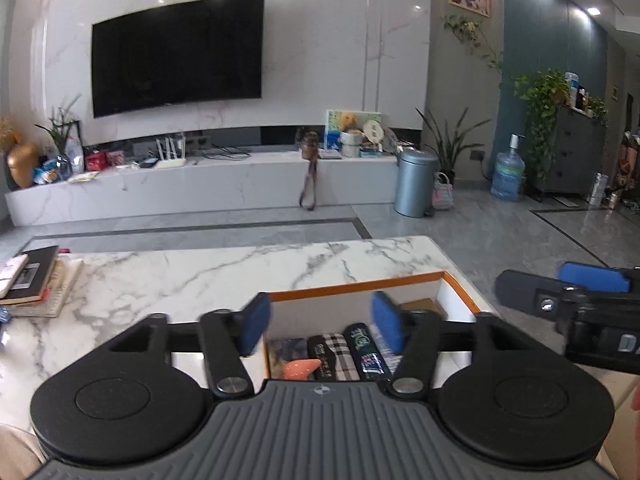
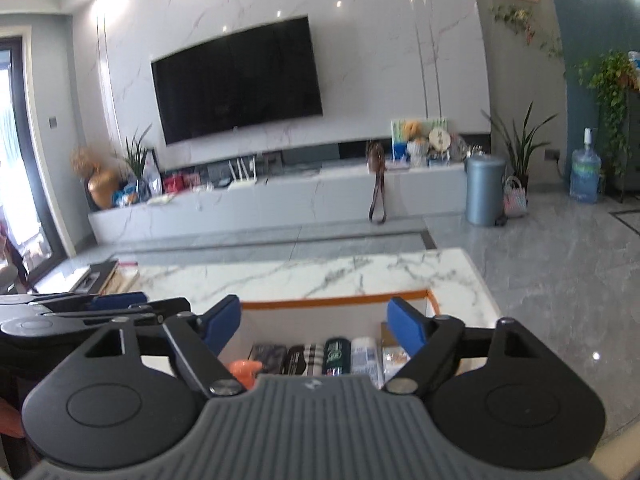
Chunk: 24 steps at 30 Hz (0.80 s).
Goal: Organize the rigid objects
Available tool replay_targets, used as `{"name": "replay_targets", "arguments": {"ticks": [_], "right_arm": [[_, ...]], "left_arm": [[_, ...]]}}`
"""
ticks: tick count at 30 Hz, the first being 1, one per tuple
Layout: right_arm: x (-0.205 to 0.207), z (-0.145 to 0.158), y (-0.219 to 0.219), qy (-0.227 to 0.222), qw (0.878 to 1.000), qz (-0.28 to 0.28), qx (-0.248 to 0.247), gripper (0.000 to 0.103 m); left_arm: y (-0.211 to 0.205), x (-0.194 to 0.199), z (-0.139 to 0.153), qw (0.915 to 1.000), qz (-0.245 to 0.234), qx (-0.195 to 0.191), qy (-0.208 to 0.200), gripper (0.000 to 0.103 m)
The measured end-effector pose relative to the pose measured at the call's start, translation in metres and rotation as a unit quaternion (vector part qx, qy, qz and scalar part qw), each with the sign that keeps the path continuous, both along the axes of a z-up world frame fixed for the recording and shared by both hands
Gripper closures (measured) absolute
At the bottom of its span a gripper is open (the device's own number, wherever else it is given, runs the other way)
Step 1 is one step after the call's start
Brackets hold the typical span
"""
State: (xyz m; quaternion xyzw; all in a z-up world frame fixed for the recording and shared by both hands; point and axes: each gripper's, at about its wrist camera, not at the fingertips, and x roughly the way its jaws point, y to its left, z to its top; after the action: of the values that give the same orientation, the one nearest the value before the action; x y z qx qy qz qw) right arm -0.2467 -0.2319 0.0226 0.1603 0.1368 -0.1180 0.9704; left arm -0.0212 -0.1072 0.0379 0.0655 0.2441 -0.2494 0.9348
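Orange-rimmed box (image 1: 452, 280) below both tongs, left tongs (image 1: 318, 326) empty, agape

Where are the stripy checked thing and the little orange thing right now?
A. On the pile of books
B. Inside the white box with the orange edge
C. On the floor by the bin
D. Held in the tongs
B: the checked item and the orange item lie side by side inside the orange-rimmed white box on the marble table.

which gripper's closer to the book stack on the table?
Left. The left gripper hovers open above the orange-rimmed box, on the side of the book stack. The right gripper, also open, sits on its far side.
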Motion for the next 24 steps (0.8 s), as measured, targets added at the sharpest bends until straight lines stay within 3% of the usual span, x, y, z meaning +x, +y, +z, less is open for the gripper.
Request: {"name": "replay_targets", "arguments": {"ticks": [3,5,8,11,12,16,24], "right_arm": [[-0.011,0.0,0.0,-0.019,1.0,-0.007,-0.008,0.014],[-0.015,-0.003,0.0,-0.02,1.0,-0.013,-0.012,0.004],[-0.011,-0.012,-0.001,0.007,1.0,-0.017,-0.014,0.003],[-0.009,-0.022,-0.003,0.025,1.0,-0.018,-0.001,0.002],[-0.008,-0.025,-0.003,0.03,0.999,-0.017,0.004,0.002],[0.001,-0.038,-0.004,0.056,0.998,-0.015,0.017,0.002],[0.015,-0.053,0.006,0.077,0.997,-0.006,0.02,0.002]], "left_arm": [[0.003,0.001,-0.005,0.9998,0.007,-0.011,0.015,0.01],[0.007,0.003,-0.009,0.9994,0.008,-0.016,0.031,0.008],[0.01,0.01,-0.019,0.9979,0.003,-0.012,0.063,0.0],[0.018,0.011,-0.028,0.9968,0.0,-0.024,0.076,0.0],[0.019,0.012,-0.03,0.9957,-0.049,-0.022,0.075,0.0],[0.024,0.012,-0.033,0.9975,-0.038,-0.041,0.043,0.0],[0.015,0.013,-0.053,0.9987,-0.035,0.025,0.029,0.0]]}}
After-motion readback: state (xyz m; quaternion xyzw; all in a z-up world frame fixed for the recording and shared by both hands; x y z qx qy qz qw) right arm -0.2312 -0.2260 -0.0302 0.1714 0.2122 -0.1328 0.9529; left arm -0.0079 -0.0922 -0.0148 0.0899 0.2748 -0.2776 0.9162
